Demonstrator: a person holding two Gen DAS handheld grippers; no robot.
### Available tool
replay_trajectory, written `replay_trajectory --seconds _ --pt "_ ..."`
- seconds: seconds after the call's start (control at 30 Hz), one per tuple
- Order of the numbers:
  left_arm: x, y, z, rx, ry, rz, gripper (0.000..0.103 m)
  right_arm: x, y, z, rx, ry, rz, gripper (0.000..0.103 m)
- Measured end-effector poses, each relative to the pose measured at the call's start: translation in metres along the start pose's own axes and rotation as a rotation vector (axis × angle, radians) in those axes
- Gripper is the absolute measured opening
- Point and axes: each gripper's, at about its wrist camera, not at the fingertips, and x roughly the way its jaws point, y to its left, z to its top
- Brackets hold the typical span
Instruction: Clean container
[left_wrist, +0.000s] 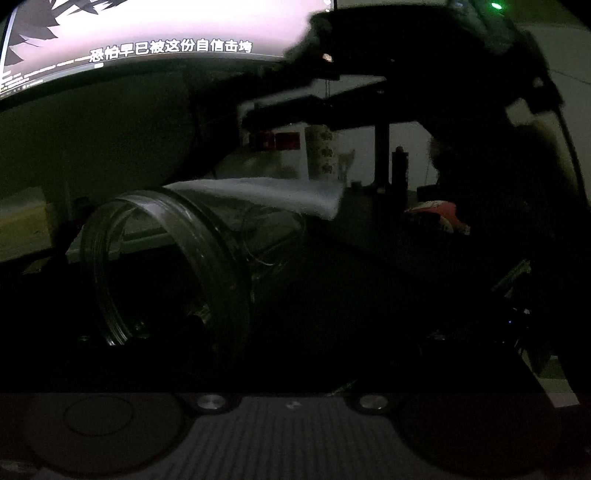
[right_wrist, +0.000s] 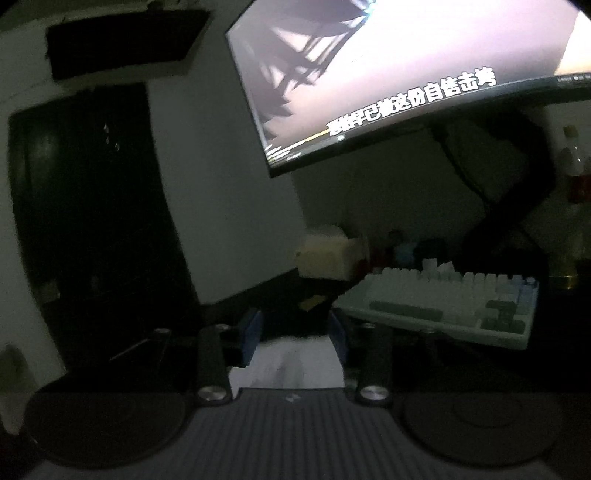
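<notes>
Jar (left_wrist: 166, 266), clear and round, is lying tilted in the left wrist view, held up above the desk. Its open mouth is facing near and left toward my left camera, and its long axis is running away to the far right. My left gripper is too dark to make out; I cannot tell whether its claw is clenched on the jar, though the jar seems to be sitting between its fingers.

My right gripper (right_wrist: 293, 343) is clenching a white cloth (right_wrist: 291, 363) between its blue pads (right_wrist: 249, 339). In the left view that cloth (left_wrist: 266, 192) is lying across the jar's upper side, with the right gripper's dark frame (left_wrist: 369, 92) hanging above it.

I am judging this as the wiping step. To do it well I should be keeping the jar steady, pressing the cloth flat on the wall, and sweeping along the long axis.

A lit monitor (right_wrist: 388, 74) and a keyboard (right_wrist: 443, 306) are sitting at the far side.
</notes>
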Motion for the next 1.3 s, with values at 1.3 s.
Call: replay_trajectory --seconds 1.3 --pt "0.001 -0.02 0.0 0.018 0.024 -0.086 0.103 0.031 0.017 -0.029 -0.053 0.026 -0.015 0.015"
